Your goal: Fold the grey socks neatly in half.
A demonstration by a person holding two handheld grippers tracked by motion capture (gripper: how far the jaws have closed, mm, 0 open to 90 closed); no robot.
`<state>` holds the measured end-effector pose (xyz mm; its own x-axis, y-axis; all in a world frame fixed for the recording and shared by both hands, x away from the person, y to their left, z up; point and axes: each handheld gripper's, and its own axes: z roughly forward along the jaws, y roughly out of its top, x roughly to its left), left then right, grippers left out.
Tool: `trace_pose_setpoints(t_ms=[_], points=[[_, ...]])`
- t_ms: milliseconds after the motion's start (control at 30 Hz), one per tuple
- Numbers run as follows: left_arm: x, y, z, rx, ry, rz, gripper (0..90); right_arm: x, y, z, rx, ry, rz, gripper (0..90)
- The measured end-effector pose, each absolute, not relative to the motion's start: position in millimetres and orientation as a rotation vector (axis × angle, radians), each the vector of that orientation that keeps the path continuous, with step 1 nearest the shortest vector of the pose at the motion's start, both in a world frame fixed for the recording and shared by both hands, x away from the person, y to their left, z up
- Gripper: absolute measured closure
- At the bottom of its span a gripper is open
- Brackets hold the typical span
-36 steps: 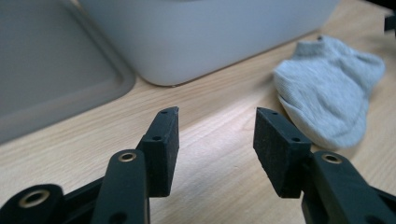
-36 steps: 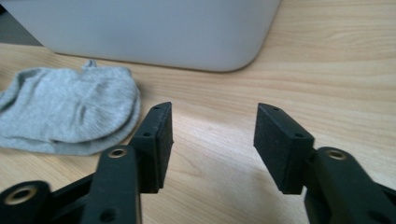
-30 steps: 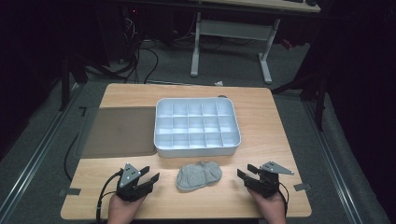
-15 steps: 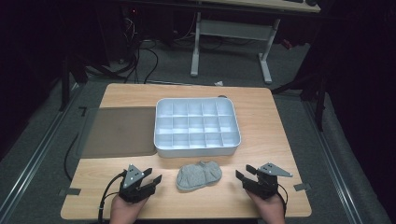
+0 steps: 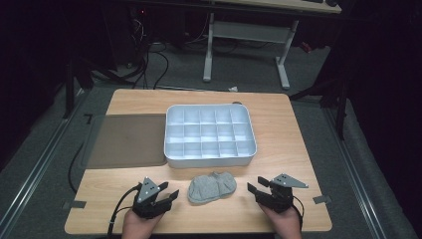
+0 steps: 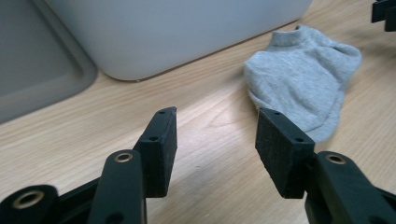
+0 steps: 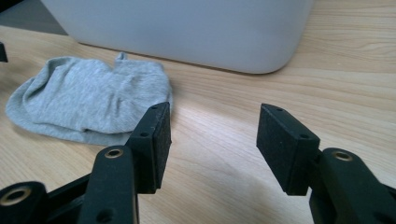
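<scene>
Left tongs [image 5: 169, 197] held low over the near edge of the table [image 5: 298, 149], jaws spread wide with bare wood between them; they have just opened a little further, and nothing is pinched. Right tongs [image 5: 255, 190] held likewise at the near edge, jaws spread, nothing between the pads. Each pair rests in a hand coming in from the near side, and each trails a dark cable.

Grey sock [image 5: 211, 187] lies crumpled and flat on the wood between the two pairs of tongs, apart from both. In the left gripper view the sock [image 6: 303, 84] sits ahead and to the right of the jaws, near the right pad but not touching it. In the right gripper view the sock [image 7: 88, 100] sits ahead and to the left, its edge passing behind the left pad.

Beyond the sock, farther from both tongs, stands a white tray [image 5: 171, 162] divided into many small compartments. A flat grey lid [image 5: 127, 139] lies beside the tray, beyond the left tongs
</scene>
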<state>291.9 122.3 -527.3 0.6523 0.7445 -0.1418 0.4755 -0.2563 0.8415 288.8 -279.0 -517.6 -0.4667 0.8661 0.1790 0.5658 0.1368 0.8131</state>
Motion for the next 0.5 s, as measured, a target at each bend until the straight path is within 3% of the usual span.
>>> trace_pose_setpoints(t_ms=[500], points=[[293.1,80.6,-515.6,1.929,0.897,0.325,45.8,298.7,-248.3,-499.8,1.274,2.125,1.272,49.1]])
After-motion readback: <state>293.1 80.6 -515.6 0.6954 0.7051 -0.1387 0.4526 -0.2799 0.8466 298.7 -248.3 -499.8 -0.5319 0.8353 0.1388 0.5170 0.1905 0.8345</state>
